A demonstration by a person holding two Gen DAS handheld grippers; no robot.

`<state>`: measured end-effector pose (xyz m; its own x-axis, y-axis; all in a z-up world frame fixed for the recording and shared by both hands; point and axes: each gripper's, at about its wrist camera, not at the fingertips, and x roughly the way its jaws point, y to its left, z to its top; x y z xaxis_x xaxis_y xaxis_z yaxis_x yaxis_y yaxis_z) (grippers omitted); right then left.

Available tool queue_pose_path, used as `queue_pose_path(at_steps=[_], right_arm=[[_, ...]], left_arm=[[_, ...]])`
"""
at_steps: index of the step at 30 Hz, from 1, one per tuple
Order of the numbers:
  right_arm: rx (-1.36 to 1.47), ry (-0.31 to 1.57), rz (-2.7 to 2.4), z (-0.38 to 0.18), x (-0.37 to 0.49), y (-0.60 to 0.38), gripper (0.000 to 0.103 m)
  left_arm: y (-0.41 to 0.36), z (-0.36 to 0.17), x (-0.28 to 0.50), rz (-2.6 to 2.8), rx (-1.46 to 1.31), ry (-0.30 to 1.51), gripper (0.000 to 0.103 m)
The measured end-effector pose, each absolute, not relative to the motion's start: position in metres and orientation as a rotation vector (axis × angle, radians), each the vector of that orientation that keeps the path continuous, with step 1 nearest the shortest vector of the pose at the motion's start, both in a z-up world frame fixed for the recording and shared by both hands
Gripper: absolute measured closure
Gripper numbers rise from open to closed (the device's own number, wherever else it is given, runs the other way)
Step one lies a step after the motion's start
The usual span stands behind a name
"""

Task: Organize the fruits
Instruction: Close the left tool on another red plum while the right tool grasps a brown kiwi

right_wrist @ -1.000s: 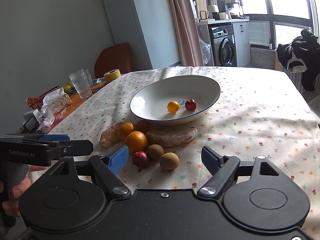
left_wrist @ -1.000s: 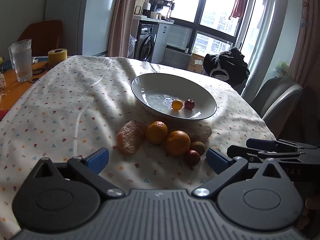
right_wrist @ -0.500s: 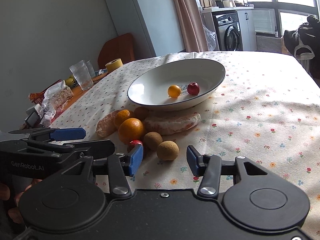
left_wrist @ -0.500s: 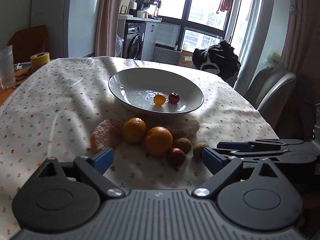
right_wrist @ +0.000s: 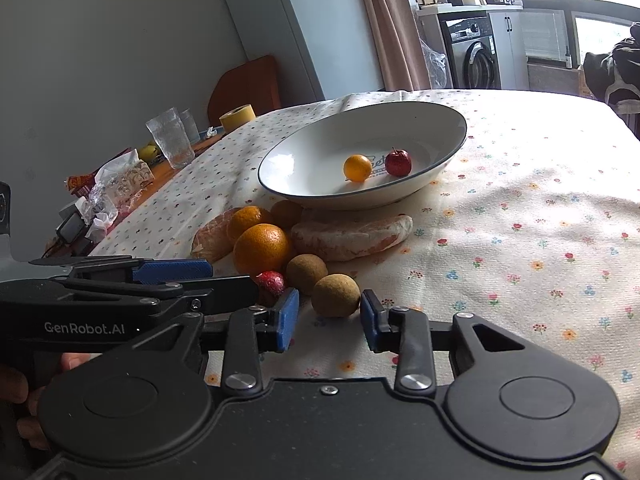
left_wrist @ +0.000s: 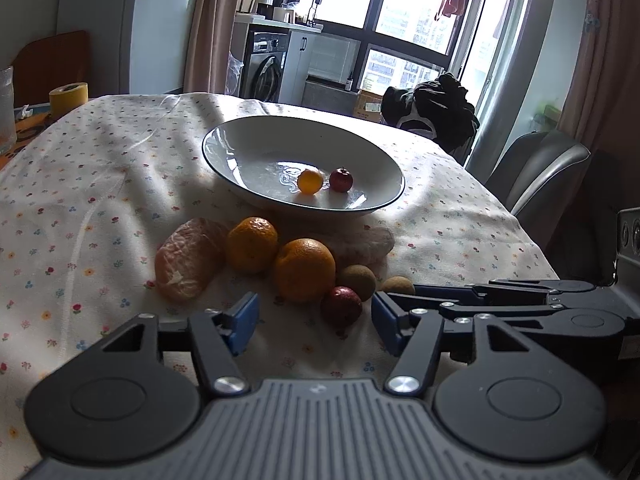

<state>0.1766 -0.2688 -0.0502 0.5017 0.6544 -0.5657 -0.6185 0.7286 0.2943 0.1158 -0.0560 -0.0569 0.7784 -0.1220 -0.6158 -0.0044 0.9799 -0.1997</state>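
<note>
Both hand-held grippers are low over the floral-cloth tabletop (left_wrist: pixel 100 184), closing in on the fruit pile from the bottom of each frame. The left hand-held gripper (left_wrist: pixel 312 322) is spread wide, blue pads either side of a small red fruit (left_wrist: pixel 341 306) at lower centre of its view, not touching it. The right hand-held gripper (right_wrist: pixel 329 322) is spread too, a brown round fruit (right_wrist: pixel 335 294) sitting just ahead of the gap between its pads. A second brown fruit (right_wrist: pixel 307 273) lies just beside it. Behind them sit a large orange (right_wrist: pixel 262 249), a smaller orange (left_wrist: pixel 252 244) and two peeled citrus pieces (right_wrist: pixel 352 236), all bunched against the near rim of the white bowl (right_wrist: pixel 320 148). Inside the bowl, centre frame: a small orange fruit (right_wrist: pixel 357 167) and a small red one (right_wrist: pixel 398 162), close together.
</note>
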Motion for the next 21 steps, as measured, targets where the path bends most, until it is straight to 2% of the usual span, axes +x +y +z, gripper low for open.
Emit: queue_pose_path(at_steps=[4,7,11,19,21], right_arm=[[0.074,0.709,0.769,-0.051,0.181,-0.272,0.070],[0.055,0.700,0.772,-0.052,0.182,-0.271,0.076],[0.058,0.707,0.776,-0.051,0.183,-0.274,0.077],[0.063,0.708,0.769,-0.051,0.177,-0.285,0.077],[0.059,0.706,0.769,-0.051,0.177,-0.284,0.077]], left_arm=[[-0.060,-0.061,0.119,-0.074,-0.208,0.689,0.051],[-0.061,-0.064,0.122,-0.078,-0.233,0.705,0.057],[-0.062,-0.067,0.126,-0.075,-0.255,0.717,0.062],[-0.069,-0.068,0.130,-0.042,-0.254,0.704,0.063],[-0.072,-0.068,0.131,-0.027,-0.237,0.703,0.071]])
